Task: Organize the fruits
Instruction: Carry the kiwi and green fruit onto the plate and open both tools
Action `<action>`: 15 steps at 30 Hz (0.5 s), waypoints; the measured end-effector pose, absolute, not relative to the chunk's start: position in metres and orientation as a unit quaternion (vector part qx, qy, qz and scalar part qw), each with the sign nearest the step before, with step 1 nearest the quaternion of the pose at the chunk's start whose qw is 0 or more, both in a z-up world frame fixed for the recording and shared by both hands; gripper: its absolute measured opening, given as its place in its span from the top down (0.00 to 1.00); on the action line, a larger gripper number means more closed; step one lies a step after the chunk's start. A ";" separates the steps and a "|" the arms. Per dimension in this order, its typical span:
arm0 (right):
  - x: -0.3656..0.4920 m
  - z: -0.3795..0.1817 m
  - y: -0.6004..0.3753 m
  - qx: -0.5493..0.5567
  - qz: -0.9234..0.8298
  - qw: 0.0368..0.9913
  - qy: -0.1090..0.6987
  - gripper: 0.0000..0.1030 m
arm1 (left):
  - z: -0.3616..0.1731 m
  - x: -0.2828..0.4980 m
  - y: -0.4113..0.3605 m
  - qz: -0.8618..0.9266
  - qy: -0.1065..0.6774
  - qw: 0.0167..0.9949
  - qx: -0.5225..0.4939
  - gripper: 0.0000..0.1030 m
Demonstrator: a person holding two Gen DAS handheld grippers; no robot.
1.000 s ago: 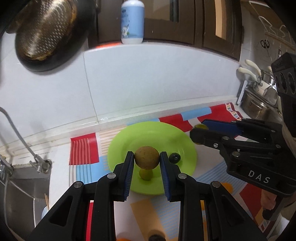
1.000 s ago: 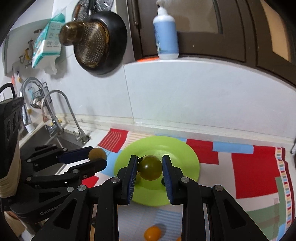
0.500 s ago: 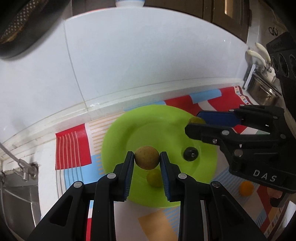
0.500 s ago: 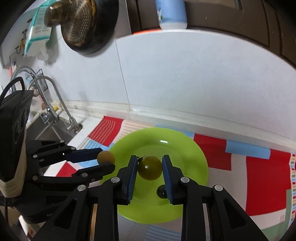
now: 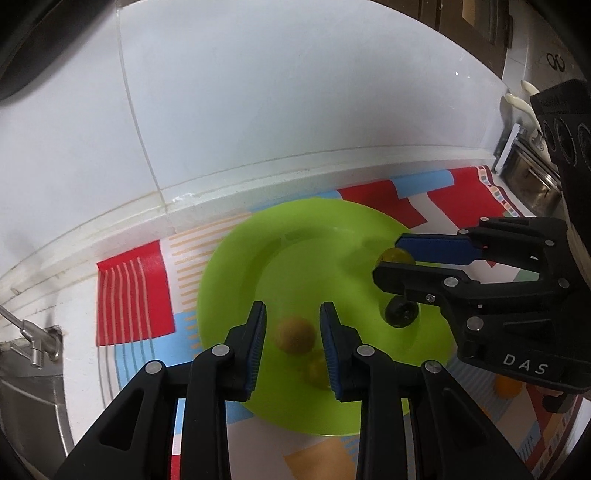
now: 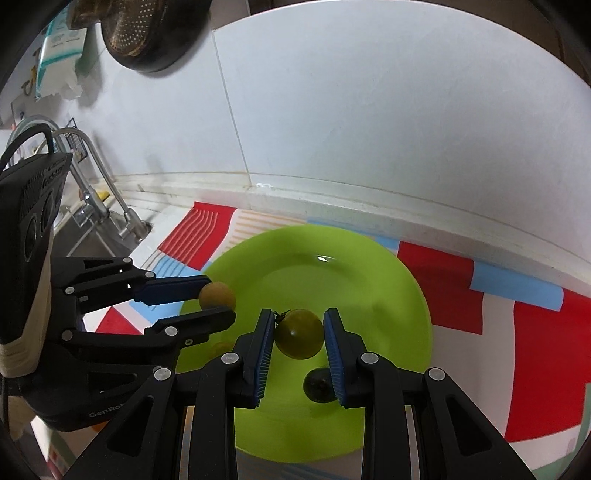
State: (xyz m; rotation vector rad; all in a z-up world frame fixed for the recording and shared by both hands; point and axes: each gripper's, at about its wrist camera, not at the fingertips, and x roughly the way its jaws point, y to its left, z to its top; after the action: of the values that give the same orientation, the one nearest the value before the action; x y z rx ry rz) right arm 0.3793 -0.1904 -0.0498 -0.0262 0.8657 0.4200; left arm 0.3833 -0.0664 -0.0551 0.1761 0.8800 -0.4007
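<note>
White tiled wall [image 6: 369, 129], dark pan [image 6: 155, 33] hanging up top, steel tap [image 6: 99, 177] over sink at counter's left edge, patterned mat [image 6: 517, 314] on counter.

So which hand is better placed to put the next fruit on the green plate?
Right: the right tool grips the green fruit over the plate; the left tool is opening, its brown fruit loose inside.

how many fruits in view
5: brown fruit between the left gripper's opening jaws; green fruit gripped by the right gripper; dark fruit and small yellow fruit on the plate; orange fruit on the mat. Others may be hidden.
</note>
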 end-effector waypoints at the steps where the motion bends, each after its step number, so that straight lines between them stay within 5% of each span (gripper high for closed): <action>1: 0.379 -0.050 -0.191 -0.015 0.199 0.887 0.416 0.72 | -0.054 0.383 -0.066 -0.190 0.420 0.884 0.085 0.70; 9: 0.369 -0.042 -0.194 -0.017 0.192 0.892 0.409 0.71 | -0.032 0.364 -0.060 -0.184 0.396 0.896 0.079 0.62; 12: 0.365 -0.035 -0.195 -0.017 0.185 0.899 0.396 0.56 | -0.025 0.358 -0.058 -0.178 0.387 0.901 0.077 0.61; 15: 0.361 -0.028 -0.197 -0.015 0.183 0.903 0.389 0.55 | -0.017 0.350 -0.054 -0.172 0.380 0.906 0.069 0.59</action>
State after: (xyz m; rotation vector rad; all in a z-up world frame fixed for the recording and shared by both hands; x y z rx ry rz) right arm 0.3614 -0.1972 -0.0285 -0.0301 0.8036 0.3779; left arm 0.3499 -0.0543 -0.0166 0.1419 0.7839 -0.3554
